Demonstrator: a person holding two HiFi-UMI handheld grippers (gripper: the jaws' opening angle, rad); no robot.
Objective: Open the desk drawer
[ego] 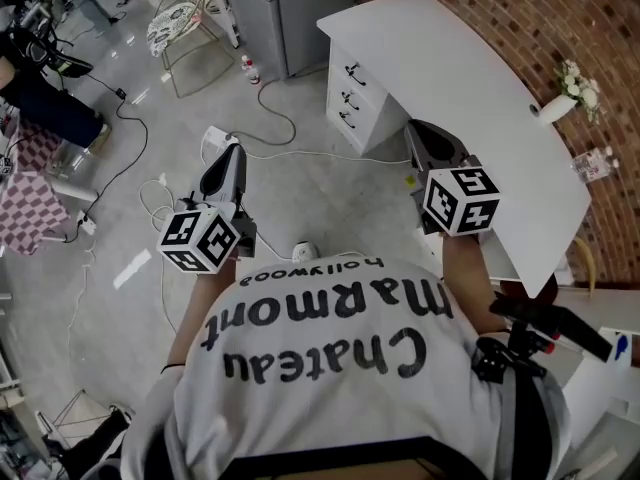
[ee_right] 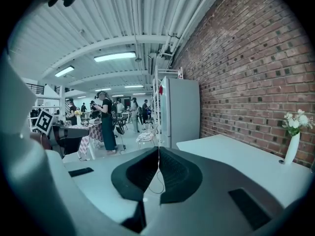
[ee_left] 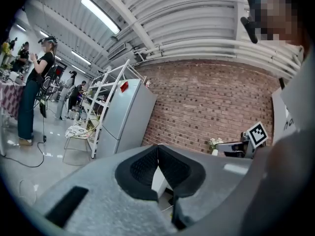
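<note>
In the head view a white desk (ego: 470, 78) curves along the brick wall. Its drawer unit (ego: 352, 96) stands at the far end, with three black handles on closed drawer fronts. My left gripper (ego: 228, 151) hangs over the floor, well short of the drawers, with its jaws shut and nothing in them. My right gripper (ego: 418, 130) is beside the desk's near edge, closer to the drawer unit, also shut and empty. In the left gripper view the pads (ee_left: 142, 168) meet at the tip. In the right gripper view the pads (ee_right: 174, 168) touch, and the desk top (ee_right: 236, 156) lies to the right.
Cables (ego: 270, 118) and a power strip (ego: 215, 136) lie on the floor between me and the drawers. A grey fridge (ego: 290, 8) and a wire chair (ego: 180, 23) stand beyond. A vase of flowers (ego: 565, 93) sits on the desk. People stand far off (ee_right: 106, 122).
</note>
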